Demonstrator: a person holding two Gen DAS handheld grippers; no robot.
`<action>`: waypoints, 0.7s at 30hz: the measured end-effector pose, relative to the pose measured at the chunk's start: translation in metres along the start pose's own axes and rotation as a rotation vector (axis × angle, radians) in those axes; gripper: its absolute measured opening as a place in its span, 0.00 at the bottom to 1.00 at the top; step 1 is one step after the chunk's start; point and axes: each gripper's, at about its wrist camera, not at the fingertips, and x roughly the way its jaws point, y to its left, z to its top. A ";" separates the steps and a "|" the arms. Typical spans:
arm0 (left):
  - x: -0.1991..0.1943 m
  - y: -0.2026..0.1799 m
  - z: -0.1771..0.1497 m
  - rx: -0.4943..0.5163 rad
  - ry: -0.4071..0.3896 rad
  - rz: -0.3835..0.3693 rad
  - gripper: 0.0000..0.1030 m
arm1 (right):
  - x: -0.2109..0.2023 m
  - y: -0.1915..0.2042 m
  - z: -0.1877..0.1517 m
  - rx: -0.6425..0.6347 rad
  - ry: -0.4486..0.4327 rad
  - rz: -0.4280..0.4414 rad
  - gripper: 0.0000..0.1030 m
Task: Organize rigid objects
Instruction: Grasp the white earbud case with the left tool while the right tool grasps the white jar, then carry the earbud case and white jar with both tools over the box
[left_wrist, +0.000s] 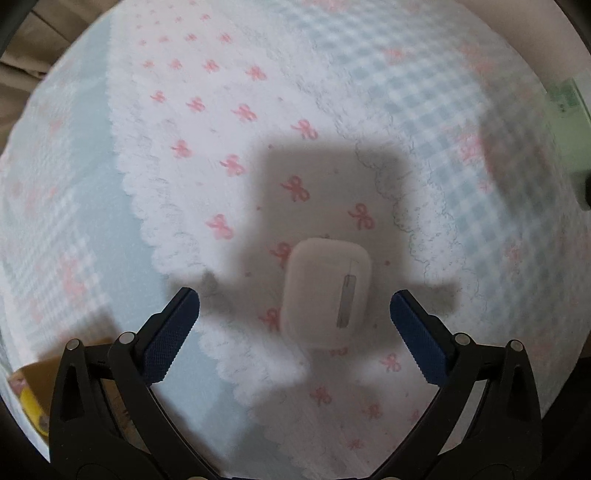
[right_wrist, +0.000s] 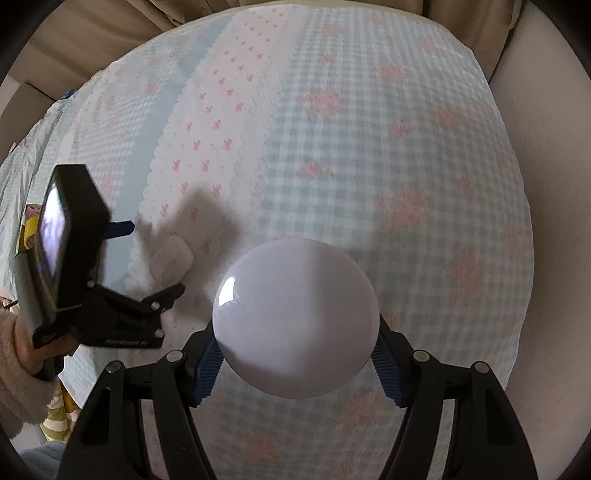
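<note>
A white earbud case (left_wrist: 325, 293) lies on the patterned cloth, in shadow, between and just beyond the fingertips of my left gripper (left_wrist: 294, 301), which is open and hovers above it. The case also shows in the right wrist view (right_wrist: 171, 259), beside the left gripper (right_wrist: 125, 236) at the left. My right gripper (right_wrist: 297, 354) is shut on a smooth white ball (right_wrist: 295, 317) and holds it above the checked cloth.
The surface is a bed or table covered with a blue-check and pink-bow cloth (left_wrist: 424, 110). A yellow and tan object (left_wrist: 29, 391) sits at the lower left edge. A green box (left_wrist: 569, 99) is at the far right. A white wall (right_wrist: 546, 184) runs along the right.
</note>
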 end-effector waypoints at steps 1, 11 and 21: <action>0.002 -0.001 0.001 0.003 0.002 -0.005 0.97 | 0.001 -0.001 -0.001 0.003 0.002 0.001 0.65; -0.006 -0.004 0.006 0.029 -0.001 -0.049 0.40 | 0.002 0.000 0.000 0.018 -0.006 0.004 0.65; -0.060 0.019 -0.020 -0.042 -0.078 -0.099 0.40 | -0.018 0.010 0.003 0.027 -0.036 -0.010 0.65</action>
